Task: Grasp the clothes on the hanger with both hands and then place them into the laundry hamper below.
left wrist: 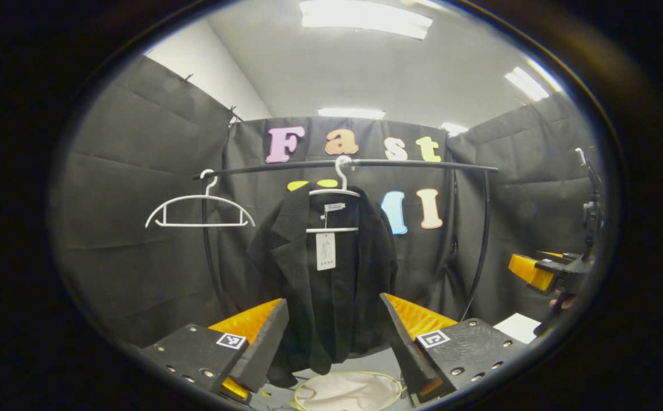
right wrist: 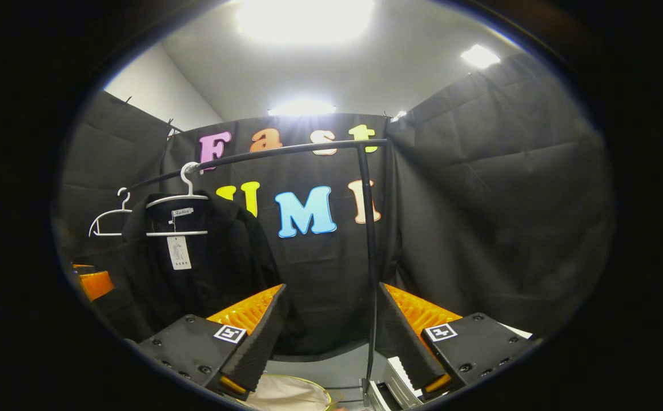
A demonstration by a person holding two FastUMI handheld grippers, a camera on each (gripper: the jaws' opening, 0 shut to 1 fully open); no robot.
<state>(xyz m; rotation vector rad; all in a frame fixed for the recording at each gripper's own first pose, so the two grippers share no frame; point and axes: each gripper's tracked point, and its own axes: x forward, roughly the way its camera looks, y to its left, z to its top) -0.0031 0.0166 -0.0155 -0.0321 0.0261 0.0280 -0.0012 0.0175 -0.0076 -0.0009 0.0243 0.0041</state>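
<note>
A black jacket with a white tag hangs on a white hanger from the black rail. My left gripper stands open in front of it, its fingers apart on either side of the jacket's lower half, not touching it. Under the jacket lies the round rim of the laundry hamper with pale lining. In the right gripper view the same jacket hangs to the left, and my right gripper is open, facing the rack's upright post. The hamper shows at the bottom.
An empty white hanger hangs on the rail left of the jacket. The rack's right post curves down to the floor. The other gripper shows at the right edge of the left gripper view. Black cloth walls surround the booth.
</note>
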